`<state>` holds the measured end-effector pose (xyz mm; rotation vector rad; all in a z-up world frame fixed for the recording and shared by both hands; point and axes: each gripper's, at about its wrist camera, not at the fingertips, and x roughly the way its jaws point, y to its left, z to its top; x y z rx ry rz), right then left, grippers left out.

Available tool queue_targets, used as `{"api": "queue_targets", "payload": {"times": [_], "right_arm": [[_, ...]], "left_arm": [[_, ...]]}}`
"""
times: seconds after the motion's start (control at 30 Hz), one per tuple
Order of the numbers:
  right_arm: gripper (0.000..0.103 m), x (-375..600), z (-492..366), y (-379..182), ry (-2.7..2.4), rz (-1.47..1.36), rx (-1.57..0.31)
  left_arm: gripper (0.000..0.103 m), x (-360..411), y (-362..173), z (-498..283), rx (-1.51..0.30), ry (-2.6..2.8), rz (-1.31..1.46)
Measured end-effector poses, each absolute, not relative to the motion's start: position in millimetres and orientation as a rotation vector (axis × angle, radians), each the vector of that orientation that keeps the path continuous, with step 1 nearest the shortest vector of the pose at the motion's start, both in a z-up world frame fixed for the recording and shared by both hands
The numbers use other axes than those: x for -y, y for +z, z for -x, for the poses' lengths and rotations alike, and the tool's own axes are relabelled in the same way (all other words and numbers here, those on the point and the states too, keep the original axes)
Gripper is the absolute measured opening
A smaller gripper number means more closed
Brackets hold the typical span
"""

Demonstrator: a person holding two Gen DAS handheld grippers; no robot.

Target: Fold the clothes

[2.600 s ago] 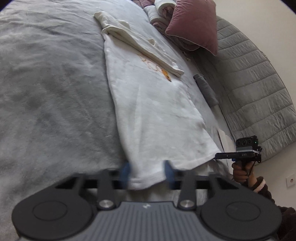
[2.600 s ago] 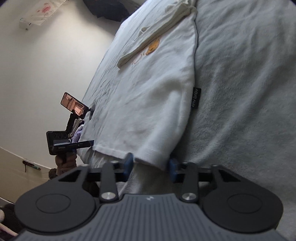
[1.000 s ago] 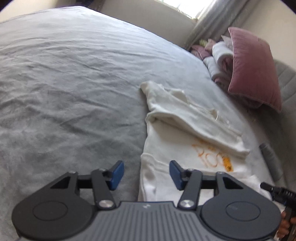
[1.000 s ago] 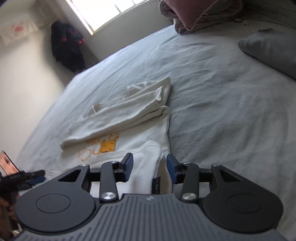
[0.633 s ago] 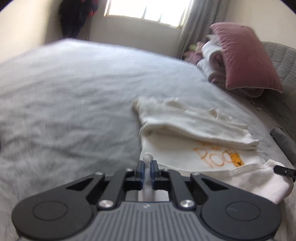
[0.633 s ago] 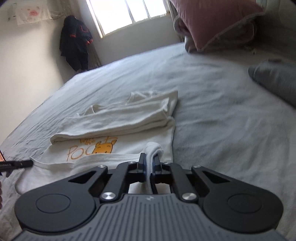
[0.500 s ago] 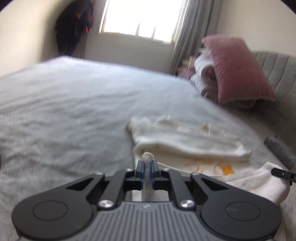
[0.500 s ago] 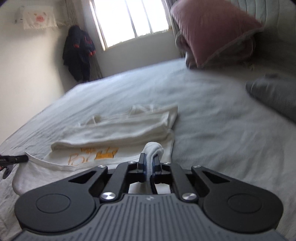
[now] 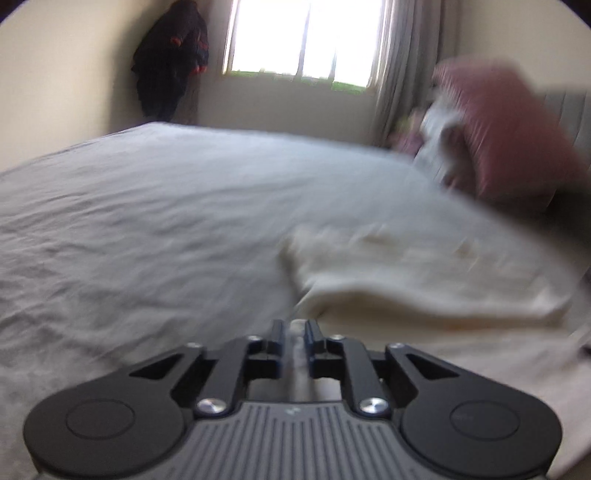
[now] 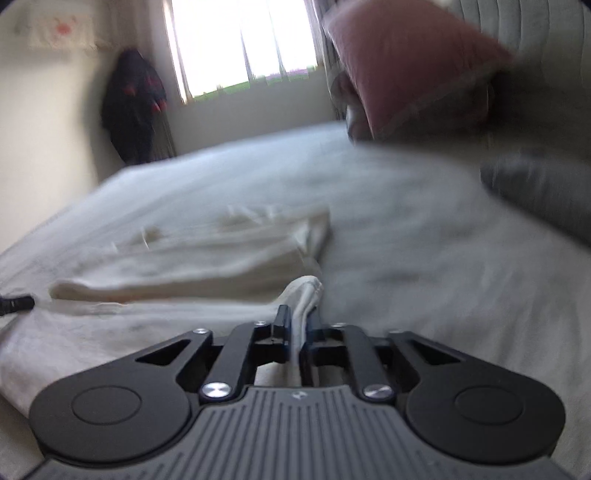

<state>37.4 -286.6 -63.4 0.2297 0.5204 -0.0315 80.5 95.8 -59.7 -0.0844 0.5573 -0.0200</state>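
A white T-shirt lies on the grey bed, its sleeves folded in across the top. My left gripper is shut on a pinch of the shirt's hem at the shirt's left side. My right gripper is shut on the hem at the shirt's right side; a fold of white cloth sticks up past the fingers. The shirt spreads to the left of it. The left gripper's tip shows at the left edge. Both views are motion-blurred.
A dusty-pink pillow and rolled towels lie at the head of the bed, against a grey quilted headboard. A grey rolled item lies on the right. A dark jacket hangs by the window.
Both grippers closed on the shirt's bottom hem and have carried it forward over the body toward the folded sleeves; the printed design is now covered. The views tilted up and blurred.
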Motion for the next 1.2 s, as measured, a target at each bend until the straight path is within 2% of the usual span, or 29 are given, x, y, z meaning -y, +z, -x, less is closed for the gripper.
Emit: {"api": "queue_targets", "payload": {"times": [0.03, 0.1, 0.23, 0.4, 0.47, 0.53, 0.6, 0.73, 0.93, 1.0, 1.2], "right_arm": [[0.043, 290.5, -34.7, -61.4, -0.053, -0.237, -0.507], [0.043, 296.9, -29.1, -52.4, -0.078, -0.227, -0.465], [0.043, 296.6, -22.7, -34.9, -0.014, -0.265, -0.406], [0.039, 265.4, -30.9, -40.5, 0.079, -0.113, -0.452], [0.039, 262.4, -40.4, -53.6, 0.064, -0.064, -0.531], [0.031, 265.0, -46.0, -64.0, 0.051, -0.043, -0.589], [0.031, 272.3, -45.2, -65.4, 0.039, -0.056, -0.609], [0.034, 283.8, -39.0, -56.6, 0.013, -0.098, -0.627], [0.054, 300.3, -21.7, -38.2, 0.012, -0.203, -0.640], [0.055, 303.0, -14.2, -31.6, 0.010, -0.233, -0.620], [0.058, 271.6, 1.6, -26.9, 0.087, -0.120, -0.586]], "left_arm": [[0.031, -99.1, -55.5, -78.5, -0.543, -0.013, 0.102], [0.035, -105.4, -44.5, -72.8, -0.505, -0.004, 0.146], [0.035, -106.5, -30.0, -60.7, -0.445, -0.082, 0.202], [0.044, -89.0, -47.3, -67.1, -0.540, -0.163, 0.116], [0.046, -83.1, -60.0, -72.2, -0.586, -0.144, 0.050], [0.050, -82.7, -66.2, -76.6, -0.615, -0.111, 0.016], [0.051, -85.3, -62.9, -77.3, -0.626, -0.097, 0.018], [0.052, -96.6, -49.9, -77.3, -0.648, -0.070, 0.036], [0.059, -121.2, -27.4, -65.6, -0.657, -0.095, 0.185], [0.063, -120.3, -21.8, -57.6, -0.633, -0.115, 0.178], [0.063, -90.1, -24.4, -26.0, -0.588, -0.345, 0.029]]}}
